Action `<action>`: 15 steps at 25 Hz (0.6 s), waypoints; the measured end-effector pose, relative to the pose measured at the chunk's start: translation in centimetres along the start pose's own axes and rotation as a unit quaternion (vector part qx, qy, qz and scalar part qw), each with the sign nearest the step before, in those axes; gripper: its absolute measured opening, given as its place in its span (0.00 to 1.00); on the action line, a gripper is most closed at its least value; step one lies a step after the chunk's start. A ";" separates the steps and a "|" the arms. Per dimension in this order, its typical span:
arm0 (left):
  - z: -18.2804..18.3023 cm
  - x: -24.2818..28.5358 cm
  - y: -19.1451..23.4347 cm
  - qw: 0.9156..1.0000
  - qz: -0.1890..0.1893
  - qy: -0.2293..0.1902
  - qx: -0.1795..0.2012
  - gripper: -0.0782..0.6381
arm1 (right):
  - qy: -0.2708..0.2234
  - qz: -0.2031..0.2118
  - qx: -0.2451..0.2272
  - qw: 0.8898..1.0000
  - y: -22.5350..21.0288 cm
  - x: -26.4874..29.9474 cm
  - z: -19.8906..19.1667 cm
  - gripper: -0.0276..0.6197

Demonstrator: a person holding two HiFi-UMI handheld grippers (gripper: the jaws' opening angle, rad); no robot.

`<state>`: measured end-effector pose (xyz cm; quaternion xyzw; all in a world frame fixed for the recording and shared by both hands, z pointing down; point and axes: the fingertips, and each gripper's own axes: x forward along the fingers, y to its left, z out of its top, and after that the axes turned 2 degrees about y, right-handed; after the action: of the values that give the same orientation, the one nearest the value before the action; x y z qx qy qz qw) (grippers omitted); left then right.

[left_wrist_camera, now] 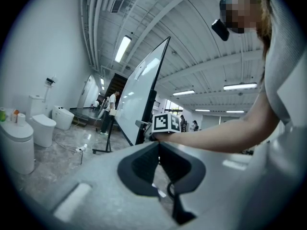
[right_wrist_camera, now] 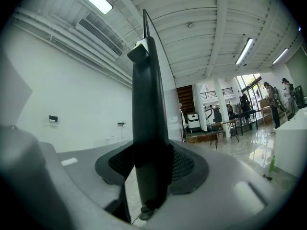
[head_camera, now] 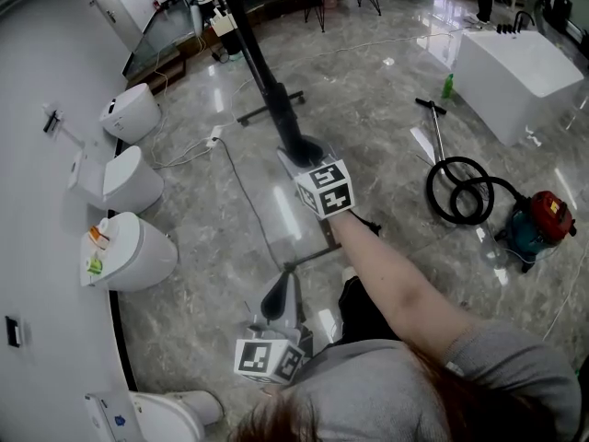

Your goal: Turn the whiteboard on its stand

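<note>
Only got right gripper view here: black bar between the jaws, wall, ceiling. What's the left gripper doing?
Observer: The left gripper is off the whiteboard, held close to the person's torso, jaws together on nothing.
Operator: And the bar I see?
Observer: Head view shows it's the whiteboard's black frame edge. The right gripper is clamped on it with the arm stretched out.
Operator: Anything on the floor by the stand?
Observer: A white power strip and its cable lie between the stand and the toilets.
</note>
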<state>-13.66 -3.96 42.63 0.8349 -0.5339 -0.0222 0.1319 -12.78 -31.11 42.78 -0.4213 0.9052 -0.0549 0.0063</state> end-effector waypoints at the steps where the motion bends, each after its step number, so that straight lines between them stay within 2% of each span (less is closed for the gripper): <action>1: 0.0 0.0 -0.1 1.000 -0.002 0.000 0.001 0.10 | -0.001 0.000 -0.001 1.000 0.1 -0.2 0.0 0.32; 15: -0.5 0.4 -2.7 1.000 -0.027 0.007 0.008 0.10 | 0.005 0.010 0.003 1.000 1.4 -2.3 -0.5 0.32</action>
<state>-11.00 -3.10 42.44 0.8501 -0.5105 -0.0155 0.1286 -12.40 -28.46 43.06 -0.4118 0.9093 -0.0598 0.0037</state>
